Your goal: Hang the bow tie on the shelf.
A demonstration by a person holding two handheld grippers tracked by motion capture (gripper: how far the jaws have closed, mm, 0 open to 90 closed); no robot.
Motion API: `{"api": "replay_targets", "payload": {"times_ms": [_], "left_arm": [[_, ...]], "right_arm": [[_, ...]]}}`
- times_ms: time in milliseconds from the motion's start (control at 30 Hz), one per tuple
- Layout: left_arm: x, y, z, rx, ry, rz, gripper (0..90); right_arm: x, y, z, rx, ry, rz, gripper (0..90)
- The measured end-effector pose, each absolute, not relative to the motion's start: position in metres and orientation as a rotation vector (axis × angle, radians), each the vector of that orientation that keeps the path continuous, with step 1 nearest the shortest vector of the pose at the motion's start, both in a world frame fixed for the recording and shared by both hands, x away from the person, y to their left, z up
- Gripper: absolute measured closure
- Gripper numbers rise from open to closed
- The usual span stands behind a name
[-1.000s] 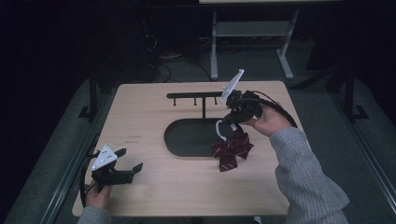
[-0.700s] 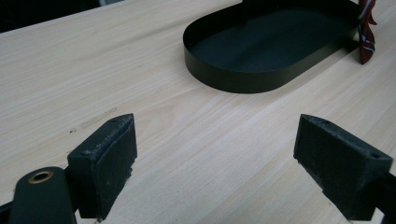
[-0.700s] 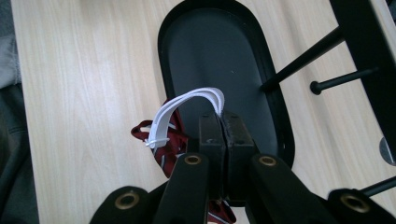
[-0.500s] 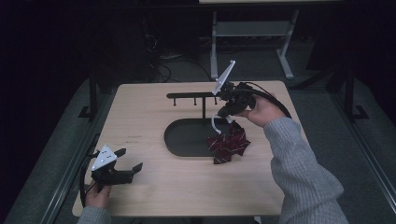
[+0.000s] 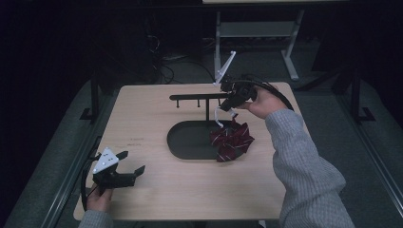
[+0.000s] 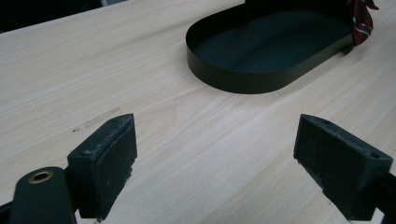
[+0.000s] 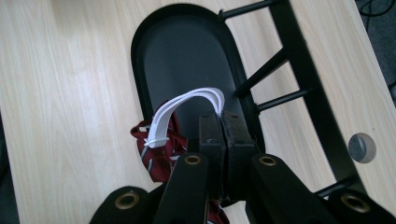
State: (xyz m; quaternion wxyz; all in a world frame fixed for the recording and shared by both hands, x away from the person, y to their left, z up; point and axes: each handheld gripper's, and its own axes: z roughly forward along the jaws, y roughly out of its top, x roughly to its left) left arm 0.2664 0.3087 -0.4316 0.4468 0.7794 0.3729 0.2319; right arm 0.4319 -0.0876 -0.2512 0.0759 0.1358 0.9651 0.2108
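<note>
Two jaws of right gripper point(image 5: 227, 105) pinched shut on white strap loop point(image 7: 187, 109) of red striped bow tie point(image 5: 231, 140). Since a second ago, hand lifted toward black rack bar point(image 5: 197, 97); bow now dangling over tray rim point(image 5: 173, 142). Likely hanging step underway. Left gripper point(image 5: 134, 164) open, idle on table point(image 5: 152, 199).

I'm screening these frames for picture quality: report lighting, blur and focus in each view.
High view: lit table, black surroundings, soft detail on the right gripper. Left gripper view: even light, near pads slightly soft. Right gripper view: sharp white loop, glare on the wood, jaws dark.
</note>
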Motion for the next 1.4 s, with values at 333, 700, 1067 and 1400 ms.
{"api": "replay_targets", "payload": {"times_ms": [333,700,1067,1400], "left_arm": [[0.266,0.307,-0.432,1.935,0.917,0.575,13.0],[0.266,0.307,-0.432,1.931,0.917,0.572,13.0],[0.266,0.306,-0.431,1.928,0.904,0.577,13.0],[0.265,0.306,-0.431,1.929,0.909,0.571,13.0]], "right_arm": [[0.449,-0.09,-0.257,0.494,2.896,0.628,87.7],[0.463,-0.088,-0.259,0.534,2.892,0.59,87.6],[0.47,-0.088,-0.262,0.578,2.866,0.581,87.5],[0.474,-0.094,-0.269,0.618,2.843,0.612,86.9]]}}
